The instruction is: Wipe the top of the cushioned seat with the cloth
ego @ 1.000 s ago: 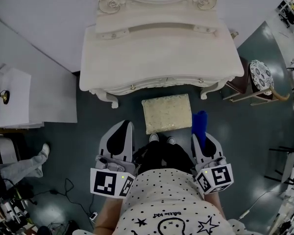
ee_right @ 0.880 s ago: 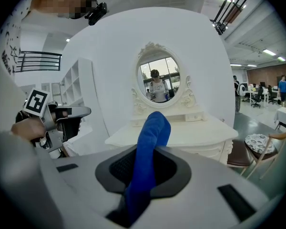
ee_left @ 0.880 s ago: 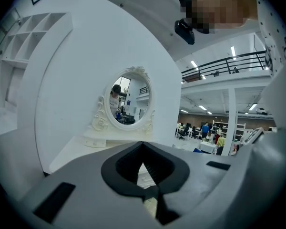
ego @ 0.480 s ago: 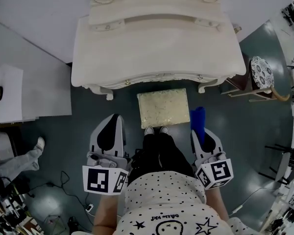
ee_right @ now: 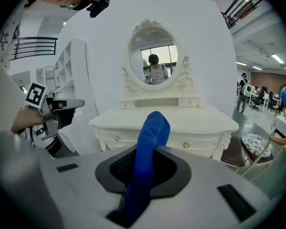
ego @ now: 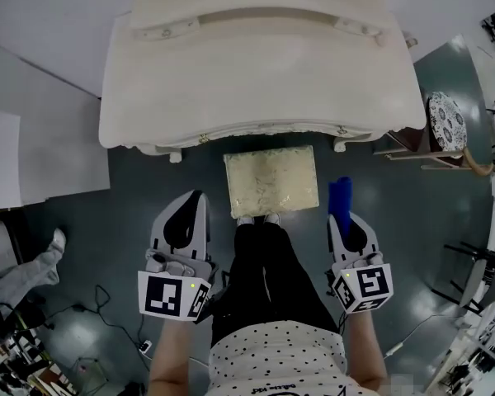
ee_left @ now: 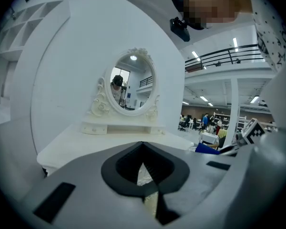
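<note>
Nearest, on either side of the seat's near end, the person holds both tongs. The left gripper (ego: 190,200) has its jaws together on nothing. The right gripper (ego: 341,214) is clamped on the blue cloth (ego: 339,195), which stands apart from the seat's right edge. The cushioned seat (ego: 271,180) sits just beyond the shoes (ego: 260,219). Its far edge meets the dressing table (ego: 256,81), which carries an oval mirror (ee_right: 153,63).

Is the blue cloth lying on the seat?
No, the blue cloth is pinched in the right gripper, beside the cushioned seat, not on it.
</note>
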`<state>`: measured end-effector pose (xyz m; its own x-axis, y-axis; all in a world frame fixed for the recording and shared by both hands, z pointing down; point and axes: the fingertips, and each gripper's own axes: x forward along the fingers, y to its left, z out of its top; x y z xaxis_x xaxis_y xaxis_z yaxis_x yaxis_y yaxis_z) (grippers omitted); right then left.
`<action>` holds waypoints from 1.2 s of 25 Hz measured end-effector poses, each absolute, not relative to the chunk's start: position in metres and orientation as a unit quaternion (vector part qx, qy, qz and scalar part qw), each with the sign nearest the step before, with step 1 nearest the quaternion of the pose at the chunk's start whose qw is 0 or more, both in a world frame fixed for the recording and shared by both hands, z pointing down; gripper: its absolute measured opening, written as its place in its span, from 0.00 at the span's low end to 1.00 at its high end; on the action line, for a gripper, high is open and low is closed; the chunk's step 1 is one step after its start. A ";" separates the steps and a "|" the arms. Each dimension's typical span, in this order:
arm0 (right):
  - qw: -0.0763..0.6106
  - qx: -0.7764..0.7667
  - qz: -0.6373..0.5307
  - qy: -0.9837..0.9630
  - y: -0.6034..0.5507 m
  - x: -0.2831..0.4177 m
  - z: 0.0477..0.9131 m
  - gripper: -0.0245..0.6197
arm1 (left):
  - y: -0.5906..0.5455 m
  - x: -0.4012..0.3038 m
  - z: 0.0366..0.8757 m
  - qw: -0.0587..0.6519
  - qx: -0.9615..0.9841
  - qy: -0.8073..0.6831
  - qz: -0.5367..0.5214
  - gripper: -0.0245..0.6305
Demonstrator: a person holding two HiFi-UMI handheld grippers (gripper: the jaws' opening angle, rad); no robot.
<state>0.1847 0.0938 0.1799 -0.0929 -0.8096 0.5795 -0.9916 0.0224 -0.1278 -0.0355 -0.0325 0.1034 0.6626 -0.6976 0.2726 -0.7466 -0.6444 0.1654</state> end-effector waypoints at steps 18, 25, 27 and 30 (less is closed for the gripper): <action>0.245 0.665 0.293 -0.642 0.032 0.248 0.450 0.14 | -0.027 0.006 0.310 0.195 0.902 -0.359 0.140 0.05; 0.276 0.660 0.312 -0.625 0.003 0.283 0.536 0.14 | -0.021 0.021 0.347 0.221 0.899 -0.353 0.138 0.05; 0.291 0.654 0.321 -0.620 -0.001 0.291 0.556 0.14 | -0.020 0.024 0.355 0.228 0.897 -0.353 0.139 0.05; 0.307 0.648 0.339 -0.609 -0.003 0.299 0.582 0.14 | -0.021 0.027 0.363 0.234 0.895 -0.351 0.142 0.05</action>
<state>0.2990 -0.0033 0.5816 0.0277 -0.5810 0.8134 -0.9975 -0.0694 -0.0156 0.0268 -0.0209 0.3629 0.7130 -0.5623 0.4190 -0.6954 -0.6439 0.3192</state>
